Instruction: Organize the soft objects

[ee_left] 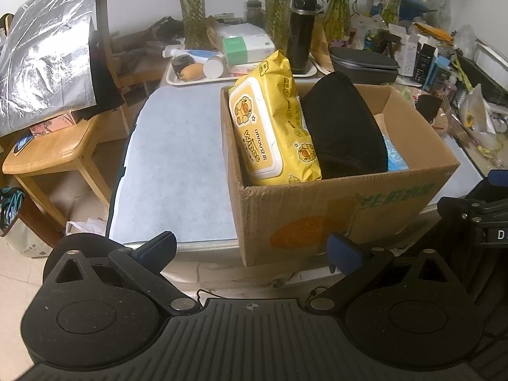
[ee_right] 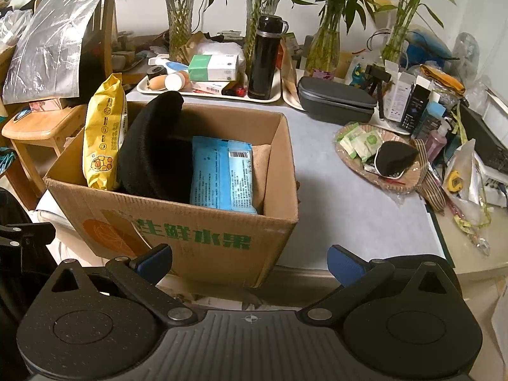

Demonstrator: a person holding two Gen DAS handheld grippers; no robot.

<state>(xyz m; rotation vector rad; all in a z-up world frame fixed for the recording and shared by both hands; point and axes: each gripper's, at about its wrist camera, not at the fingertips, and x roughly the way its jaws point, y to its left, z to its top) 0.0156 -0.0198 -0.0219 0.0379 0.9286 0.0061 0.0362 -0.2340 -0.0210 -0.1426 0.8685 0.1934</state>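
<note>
A cardboard box (ee_left: 320,219) (ee_right: 206,238) stands on the pale blue table mat (ee_left: 177,171). In it stand a yellow wipes pack (ee_left: 270,127) (ee_right: 103,139), a black soft cushion (ee_left: 344,130) (ee_right: 149,149) and a blue soft pack (ee_right: 222,174), with a tan cloth (ee_right: 262,165) behind. My left gripper (ee_left: 252,250) is open and empty, in front of the box near the table edge. My right gripper (ee_right: 250,262) is open and empty, in front of the box's right corner.
A woven basket (ee_right: 374,165) with small packets and a black pouch (ee_right: 395,158) sits right of the box. Trays with a black flask (ee_right: 263,60), a tissue box (ee_right: 216,66) and vases line the back. A grey case (ee_right: 336,101) and clutter lie right. A wooden stool (ee_left: 54,149) stands left.
</note>
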